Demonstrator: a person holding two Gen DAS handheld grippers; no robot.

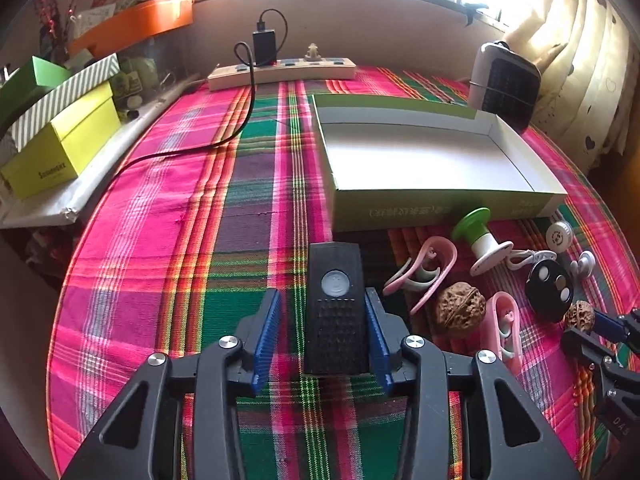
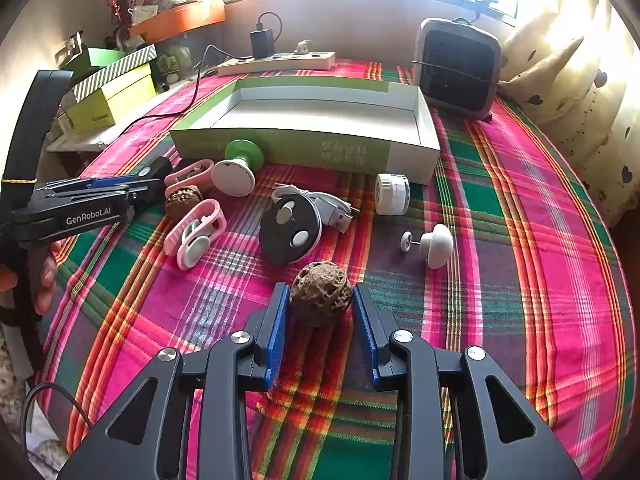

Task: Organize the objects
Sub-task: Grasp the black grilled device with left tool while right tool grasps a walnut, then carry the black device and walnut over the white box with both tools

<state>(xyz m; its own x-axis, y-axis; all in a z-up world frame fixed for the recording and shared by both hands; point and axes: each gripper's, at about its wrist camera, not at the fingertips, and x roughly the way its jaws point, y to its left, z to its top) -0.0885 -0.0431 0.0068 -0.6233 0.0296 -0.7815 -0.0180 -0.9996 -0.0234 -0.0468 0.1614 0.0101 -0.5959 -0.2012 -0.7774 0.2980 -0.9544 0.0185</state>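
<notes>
My left gripper [image 1: 325,312] is open around a black rectangular device [image 1: 335,304] with a round button that lies on the plaid cloth; the right pad is close to it, the left pad stands apart. My right gripper [image 2: 320,308] has its jaws against both sides of a walnut [image 2: 321,293]. An open green and white box [image 2: 320,120] lies behind the clutter; it also shows in the left wrist view [image 1: 420,152]. A second walnut [image 1: 460,308], pink clips [image 2: 196,232], a black disc [image 2: 290,228], a green-capped spool [image 2: 236,172] and a white cap [image 2: 392,194] lie in front of it.
A power strip [image 1: 280,70] with a charger and black cable sits at the back. A small heater [image 2: 458,68] stands at the back right. Yellow and striped boxes [image 1: 60,144] are stacked at the left. A white mushroom-shaped piece [image 2: 434,244] lies to the right.
</notes>
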